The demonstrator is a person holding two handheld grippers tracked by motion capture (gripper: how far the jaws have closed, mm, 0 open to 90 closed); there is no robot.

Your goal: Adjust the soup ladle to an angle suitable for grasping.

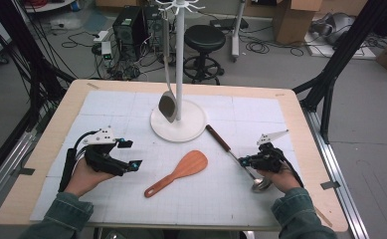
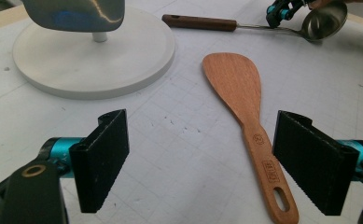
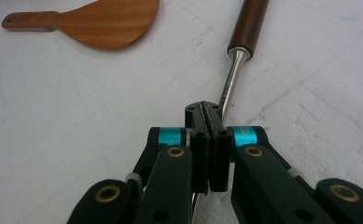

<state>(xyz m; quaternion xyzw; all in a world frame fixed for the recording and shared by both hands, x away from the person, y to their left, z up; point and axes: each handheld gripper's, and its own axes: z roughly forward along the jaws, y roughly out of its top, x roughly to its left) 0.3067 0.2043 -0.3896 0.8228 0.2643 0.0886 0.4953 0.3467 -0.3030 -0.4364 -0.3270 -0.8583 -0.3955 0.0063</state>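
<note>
A white gridded mat (image 1: 106, 114) covers the wooden table (image 1: 61, 112), and behind it the floor of a workshop is full of cables, with a black stool (image 1: 204, 37) standing there.

The right gripper (image 3: 209, 112) has its jaws pressed together on the thin steel shaft of the ladle (image 1: 233, 154), between the brown wooden grip and the bowl. The ladle lies flat on the mat, to the right of the white rack base (image 1: 178, 122), with its grip pointing toward this base and its bowl at the person's side, close under the right hand.

I judge the ladle to be stiff and rather heavy at the bowl end, and the polished shaft is slippery and narrow. So a hold on the shaft may let it roll or swing, while a hold nearer to the wooden grip gives more friction.

The left gripper (image 2: 200, 154) has its jaws wide apart and holds nothing; it hovers in front and to the left of the rack base, facing the wooden rice spatula (image 2: 244, 107). The spatula lies flat just in front of the base. It looks light and rigid, easiest to take at its narrow handle. A steel turner (image 1: 168, 106) hangs on the rack above the base.
</note>
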